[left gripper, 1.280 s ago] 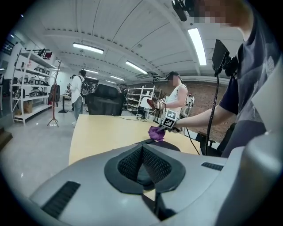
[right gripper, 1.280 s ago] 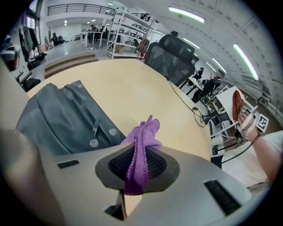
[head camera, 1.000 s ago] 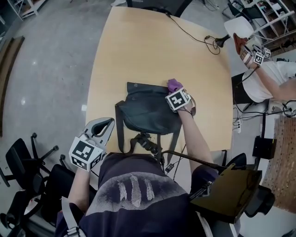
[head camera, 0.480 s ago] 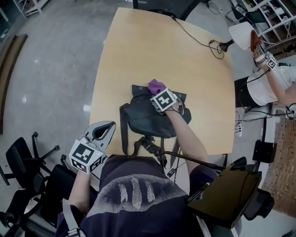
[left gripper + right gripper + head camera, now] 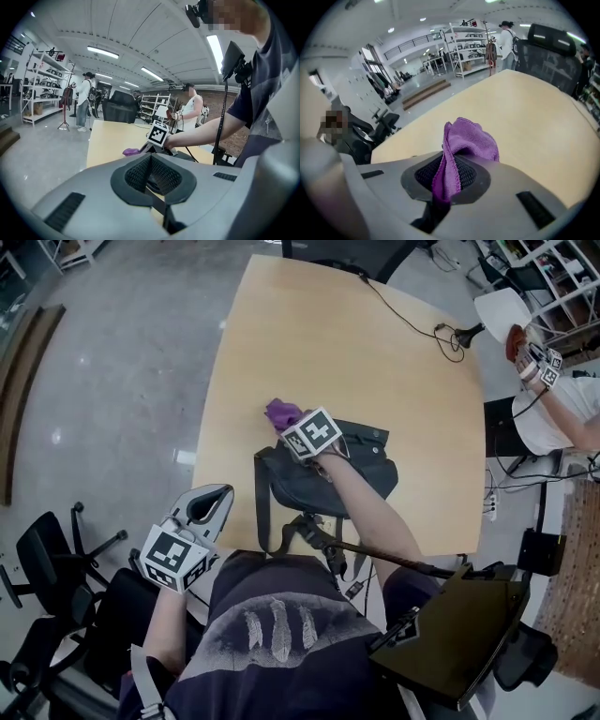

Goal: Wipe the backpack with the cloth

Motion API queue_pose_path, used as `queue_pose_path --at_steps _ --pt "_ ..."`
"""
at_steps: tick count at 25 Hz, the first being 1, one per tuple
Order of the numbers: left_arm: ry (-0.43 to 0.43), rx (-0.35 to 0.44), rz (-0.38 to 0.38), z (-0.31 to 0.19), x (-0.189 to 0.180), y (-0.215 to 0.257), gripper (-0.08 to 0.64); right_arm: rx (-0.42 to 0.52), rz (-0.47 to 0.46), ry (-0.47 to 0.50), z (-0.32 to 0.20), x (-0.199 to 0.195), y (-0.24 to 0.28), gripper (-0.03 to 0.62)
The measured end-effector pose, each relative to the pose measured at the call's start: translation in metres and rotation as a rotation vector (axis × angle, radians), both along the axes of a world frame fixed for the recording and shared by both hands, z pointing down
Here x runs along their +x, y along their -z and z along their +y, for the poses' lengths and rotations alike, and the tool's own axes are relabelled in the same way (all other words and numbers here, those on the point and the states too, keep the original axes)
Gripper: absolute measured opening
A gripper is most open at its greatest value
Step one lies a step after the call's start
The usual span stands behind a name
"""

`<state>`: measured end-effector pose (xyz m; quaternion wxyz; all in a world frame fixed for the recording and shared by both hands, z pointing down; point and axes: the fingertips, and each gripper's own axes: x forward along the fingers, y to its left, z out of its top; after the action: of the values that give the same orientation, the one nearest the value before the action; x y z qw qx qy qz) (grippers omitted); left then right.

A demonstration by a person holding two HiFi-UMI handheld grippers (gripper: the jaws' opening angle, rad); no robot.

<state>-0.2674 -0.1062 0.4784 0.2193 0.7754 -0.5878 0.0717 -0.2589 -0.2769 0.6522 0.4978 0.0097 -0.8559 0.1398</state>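
A dark backpack (image 5: 333, 479) lies flat on the tan table (image 5: 309, 334), near its front edge, with its straps hanging toward me. My right gripper (image 5: 288, 423) is over the bag's far left corner, shut on a purple cloth (image 5: 279, 412) that bunches out past the jaws. In the right gripper view the cloth (image 5: 465, 140) is pinched between the pads of the right gripper (image 5: 445, 180), with bare table beyond it. My left gripper (image 5: 208, 502) hovers off the table's front left edge, left of the bag, shut and holding nothing; the left gripper (image 5: 152, 174) looks toward the right one.
A black cable (image 5: 412, 310) runs across the far right of the table. A second person (image 5: 562, 409) sits past the right edge with grippers in hand. Black office chairs (image 5: 47, 568) stand on the floor to my left. Shelving lines the room's walls.
My right gripper has swept left along the backpack's far edge with the cloth, from the right corner to the left corner. The left gripper has stayed put.
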Motion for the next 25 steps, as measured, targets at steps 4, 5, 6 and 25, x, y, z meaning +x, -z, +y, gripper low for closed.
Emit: queue_pose_path --at_steps 4,5,6,25 --pt "0.007 0.020 -0.007 0.002 -0.003 0.008 0.006 -0.289 -0.219 -0.129 0.022 -0.029 0.041 0.029" --pt "0.007 0.022 -0.009 0.002 -0.004 0.008 0.006 -0.405 -0.296 -0.170 0.028 -0.034 0.059 0.030" --pt "0.007 0.022 -0.010 0.003 -0.004 0.008 0.006 -0.532 -0.372 -0.197 0.035 -0.038 0.079 0.029" --pt "-0.095 -0.002 -0.002 -0.005 0.031 0.000 0.006 0.204 0.019 0.117 0.018 0.065 0.020 0.029"
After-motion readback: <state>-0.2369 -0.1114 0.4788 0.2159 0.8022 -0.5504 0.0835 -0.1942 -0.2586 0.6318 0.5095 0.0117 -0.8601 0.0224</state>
